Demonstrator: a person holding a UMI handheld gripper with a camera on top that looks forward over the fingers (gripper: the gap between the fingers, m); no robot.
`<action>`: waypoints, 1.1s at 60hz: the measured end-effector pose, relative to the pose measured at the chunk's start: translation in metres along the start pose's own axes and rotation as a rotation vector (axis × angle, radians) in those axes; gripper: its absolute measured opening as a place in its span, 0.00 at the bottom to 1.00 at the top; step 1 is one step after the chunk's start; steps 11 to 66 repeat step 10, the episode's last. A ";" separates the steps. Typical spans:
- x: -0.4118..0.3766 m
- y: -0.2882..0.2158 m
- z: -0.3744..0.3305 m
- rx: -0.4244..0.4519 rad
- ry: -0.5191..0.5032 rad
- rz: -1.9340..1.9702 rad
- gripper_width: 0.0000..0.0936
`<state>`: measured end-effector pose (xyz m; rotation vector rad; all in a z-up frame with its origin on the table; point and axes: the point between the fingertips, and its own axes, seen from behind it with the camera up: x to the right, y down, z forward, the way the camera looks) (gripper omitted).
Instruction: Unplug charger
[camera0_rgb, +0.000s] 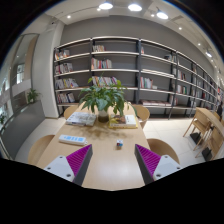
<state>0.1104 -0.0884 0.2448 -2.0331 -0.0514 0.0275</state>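
My gripper (112, 164) is open and empty above a light wooden table (105, 160); its two magenta pads (79, 160) stand wide apart. A white power strip (72, 140) lies on the table beyond the left finger. A small white object (119, 143), possibly the charger, stands on the table just beyond the fingers, nearer the right one. I cannot tell whether it is plugged into anything.
A potted green plant (103, 97) stands at the table's middle, with papers or books (82, 118) around it. Chairs (163, 150) stand beside the table. Long bookshelves (140, 75) fill the back wall. More tables and chairs (205, 125) stand to the right.
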 end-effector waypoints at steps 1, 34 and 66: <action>-0.002 0.003 -0.004 -0.004 0.001 -0.002 0.92; -0.020 0.022 -0.035 -0.017 0.003 -0.013 0.92; -0.020 0.022 -0.035 -0.017 0.003 -0.013 0.92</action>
